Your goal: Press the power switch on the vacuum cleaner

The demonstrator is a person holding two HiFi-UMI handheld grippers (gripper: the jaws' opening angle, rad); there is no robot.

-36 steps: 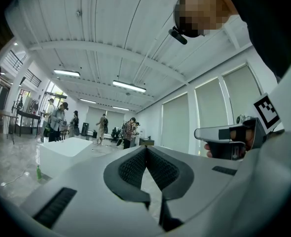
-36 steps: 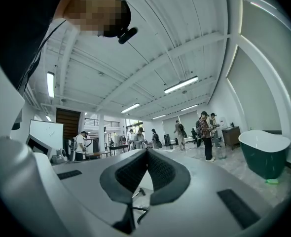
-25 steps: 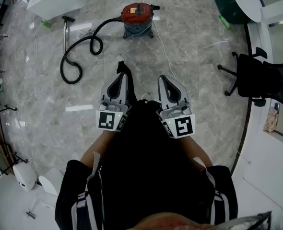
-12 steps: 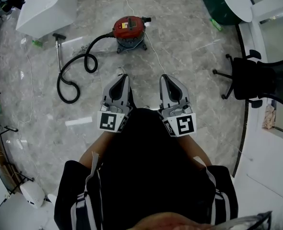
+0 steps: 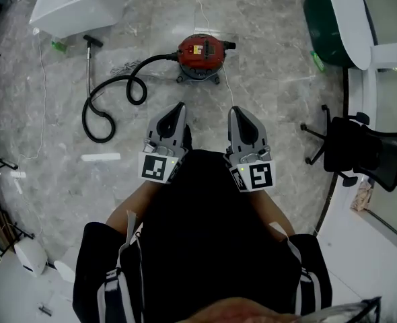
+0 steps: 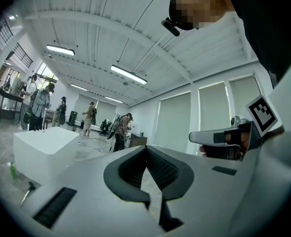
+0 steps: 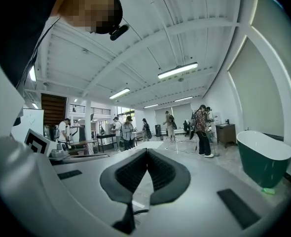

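The vacuum cleaner (image 5: 202,52) is a small red-topped canister on a wheeled base, standing on the grey marble floor in the head view. Its black hose (image 5: 111,96) loops away to the left and ends in a wand (image 5: 91,62). A yellow patch shows on the red lid; I cannot make out the switch itself. My left gripper (image 5: 179,105) and right gripper (image 5: 233,110) are held side by side in front of my body, pointing toward the vacuum and well short of it. Both are shut with nothing between the fingers, as the left gripper (image 6: 146,150) and right gripper (image 7: 147,152) views confirm.
A white block (image 5: 77,2) stands at the back left and a dark green tub (image 5: 333,15) at the back right. A black office chair (image 5: 363,150) is at the right. A thin white cable (image 5: 229,89) runs across the floor by the vacuum. Several people (image 7: 202,130) stand far off.
The vacuum cleaner now lies lower and more centred in the head view, closer to my gripper tips. Both grippers stay shut in front of my body.
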